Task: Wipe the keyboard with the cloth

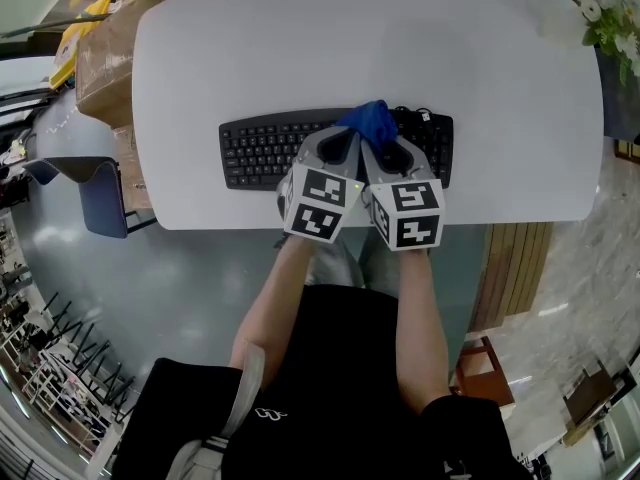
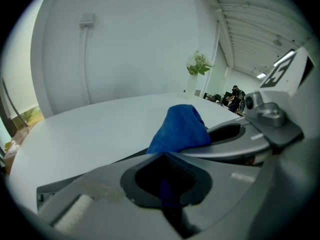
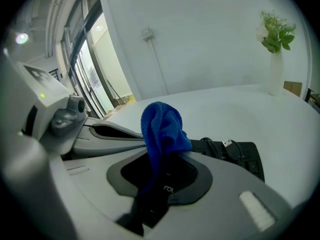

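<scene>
A black keyboard [image 1: 260, 153] lies near the front edge of the white table [image 1: 350, 38]. Over its right half a bunched blue cloth [image 1: 370, 120] stands up between my two grippers, which sit side by side. The left gripper [image 1: 343, 140] is shut, and a strip of the cloth [image 2: 180, 126] runs down into its jaws. My right gripper [image 1: 392, 146] is shut too, with the cloth [image 3: 160, 126] hanging into its jaws. In the right gripper view the keyboard's right end [image 3: 247, 159] shows beyond the cloth. The keys under the grippers are hidden.
A black cable with a USB plug [image 3: 227, 144] lies on the keyboard's right end. A vase of flowers [image 1: 610, 18] stands at the table's far right. Left of the table are a cardboard box [image 1: 110, 58] and a blue chair [image 1: 100, 193].
</scene>
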`<state>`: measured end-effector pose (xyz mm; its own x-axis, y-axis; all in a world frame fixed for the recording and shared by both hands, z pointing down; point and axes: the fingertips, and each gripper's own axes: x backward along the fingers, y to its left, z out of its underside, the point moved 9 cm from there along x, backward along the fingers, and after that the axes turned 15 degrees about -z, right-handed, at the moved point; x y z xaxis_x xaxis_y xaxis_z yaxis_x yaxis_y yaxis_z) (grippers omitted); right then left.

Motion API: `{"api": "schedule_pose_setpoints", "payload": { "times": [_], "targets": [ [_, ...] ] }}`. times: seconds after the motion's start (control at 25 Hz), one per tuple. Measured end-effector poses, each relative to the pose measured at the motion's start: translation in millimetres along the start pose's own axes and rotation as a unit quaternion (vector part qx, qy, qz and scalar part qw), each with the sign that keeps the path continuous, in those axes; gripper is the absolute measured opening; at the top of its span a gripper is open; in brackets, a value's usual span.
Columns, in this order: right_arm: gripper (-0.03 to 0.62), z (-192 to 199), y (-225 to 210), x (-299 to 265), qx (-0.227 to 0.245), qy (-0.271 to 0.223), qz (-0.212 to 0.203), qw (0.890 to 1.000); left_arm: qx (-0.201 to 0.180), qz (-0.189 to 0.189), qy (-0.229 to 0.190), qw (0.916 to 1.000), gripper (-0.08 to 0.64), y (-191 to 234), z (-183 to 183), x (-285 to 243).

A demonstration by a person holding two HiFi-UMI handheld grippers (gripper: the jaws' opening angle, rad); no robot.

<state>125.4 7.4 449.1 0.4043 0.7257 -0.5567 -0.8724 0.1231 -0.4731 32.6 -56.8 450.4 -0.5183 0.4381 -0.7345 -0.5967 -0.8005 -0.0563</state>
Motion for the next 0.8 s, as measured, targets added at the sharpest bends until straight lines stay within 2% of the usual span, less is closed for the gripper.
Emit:
{"api": "schedule_pose_setpoints", "payload": {
  "times": [0.36,0.56,0.8],
  "targets": [
    [0.095,0,-17,20,-0.009,-0.003,0.018,1.000,-0.013,0.008,-0.008,0.9999,-0.005,-23,-12,-10],
    [0.094,-1,-27,32,-0.013,0.008,0.037,0.999,-0.020,0.022,-0.009,0.9995,-0.003,-39,-17,-14],
    [0.094,-2,-42,51,-0.023,-0.001,0.049,0.999,-0.019,0.036,-0.009,0.9991,-0.003,-60,-23,-22]
  ]
}}
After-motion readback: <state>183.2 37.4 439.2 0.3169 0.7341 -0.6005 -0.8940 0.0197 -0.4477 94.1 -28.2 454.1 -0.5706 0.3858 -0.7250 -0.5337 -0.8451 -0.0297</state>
